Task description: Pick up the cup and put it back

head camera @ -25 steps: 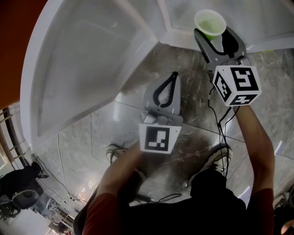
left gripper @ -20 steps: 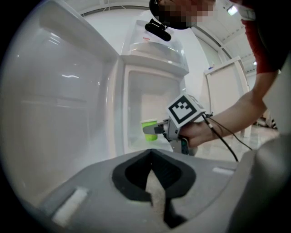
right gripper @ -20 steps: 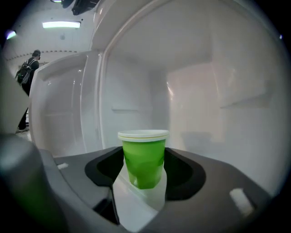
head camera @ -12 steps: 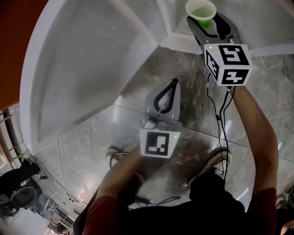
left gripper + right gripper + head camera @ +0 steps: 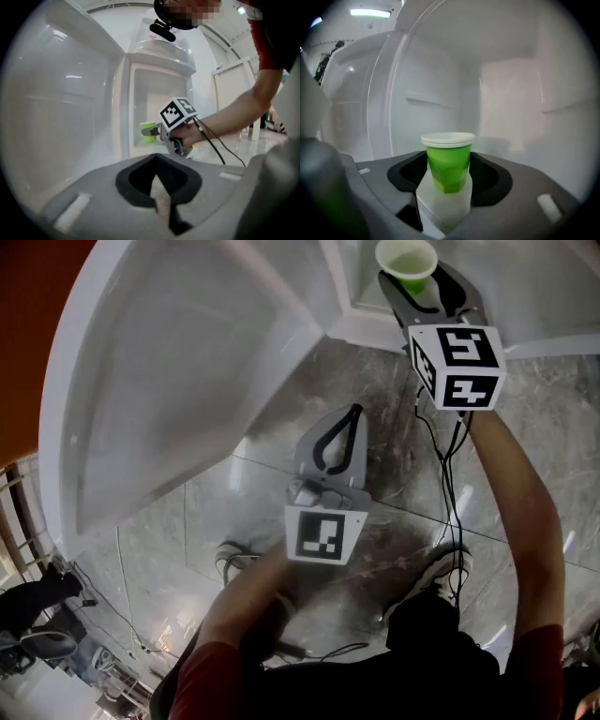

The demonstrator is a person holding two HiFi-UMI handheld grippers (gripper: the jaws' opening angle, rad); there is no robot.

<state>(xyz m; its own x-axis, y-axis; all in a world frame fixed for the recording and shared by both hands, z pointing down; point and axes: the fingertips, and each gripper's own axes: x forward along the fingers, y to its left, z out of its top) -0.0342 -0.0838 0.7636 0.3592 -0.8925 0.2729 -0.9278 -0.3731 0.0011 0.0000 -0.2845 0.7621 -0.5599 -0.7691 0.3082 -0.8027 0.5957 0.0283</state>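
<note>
Nearest: person's red sleeve [image 5: 214, 673] and a shoe [image 5: 441, 570] on the grey marble floor [image 5: 553, 399]

left gripper [image 5: 353, 412]: low over the floor, just beside the open fridge door [image 5: 169, 381]. Jaws clenched tip to tip, nothing between them

Black cable [image 5: 450, 474] runs along the right forearm up to the right gripper [image 5: 418, 289], which is stretched forward into the fridge with its marker cube [image 5: 457, 365] on top

right gripper is grasping the cup [image 5: 448, 161]: jaws clamped on both sides of the lower body. Cup is upright, green body, white rim standing above the jaw line

Cup location: inside the white fridge compartment [image 5: 511, 93], near its front edge and over the shelf [image 5: 443, 206]. Left gripper view puts it just above the shelf lip; can't tell whether the base touches the shelf

Furthest: white back wall of the compartment, and a moulded ledge [image 5: 429, 102] on the surface to its left
</note>
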